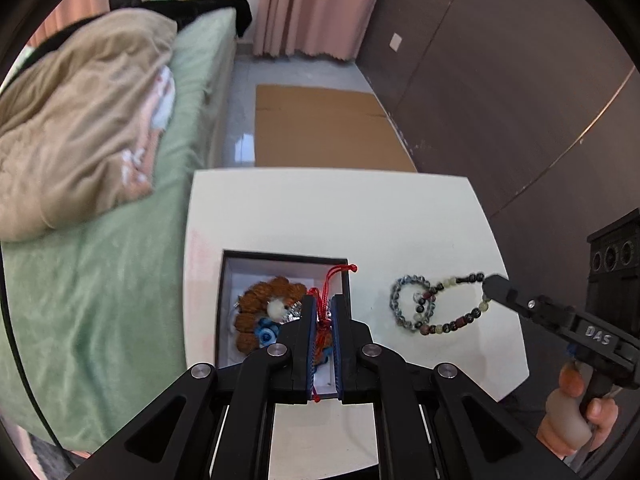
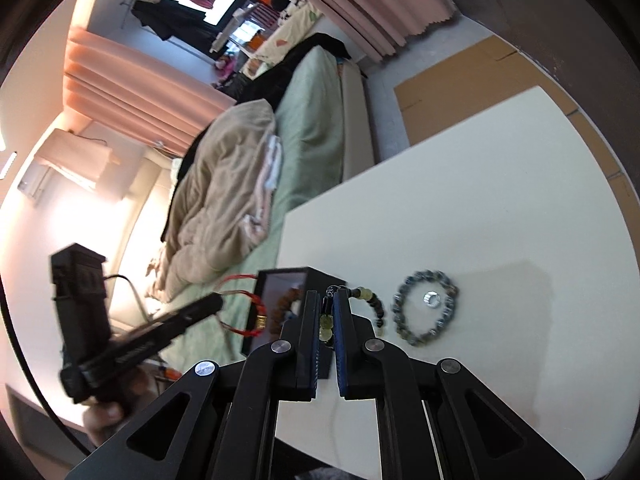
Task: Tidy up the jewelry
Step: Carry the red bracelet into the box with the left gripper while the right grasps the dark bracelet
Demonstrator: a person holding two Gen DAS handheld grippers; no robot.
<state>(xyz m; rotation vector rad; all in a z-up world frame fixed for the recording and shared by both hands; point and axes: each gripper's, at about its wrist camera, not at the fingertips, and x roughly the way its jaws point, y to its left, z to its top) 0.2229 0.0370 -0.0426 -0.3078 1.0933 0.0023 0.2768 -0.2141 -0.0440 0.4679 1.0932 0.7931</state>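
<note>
A black jewelry box (image 1: 225, 300) with a white lining sits on the white table (image 1: 328, 216). It holds a brown bead bracelet (image 1: 260, 300) and blue beads. My left gripper (image 1: 323, 312) is shut on a red string bracelet (image 1: 329, 282) above the box. My right gripper (image 2: 328, 312) is shut on a mixed bead bracelet (image 2: 370, 300), also seen in the left wrist view (image 1: 452, 320). A grey bead bracelet (image 2: 424, 308) lies flat on the table with a small silver ring (image 2: 432, 299) inside it. The box also shows in the right wrist view (image 2: 320, 274).
A bed (image 1: 132, 264) with a green sheet and a beige blanket (image 1: 80, 136) runs along the table's left side. Flat cardboard (image 1: 324, 128) lies on the floor beyond the table. A dark wall panel (image 1: 500, 80) stands to the right.
</note>
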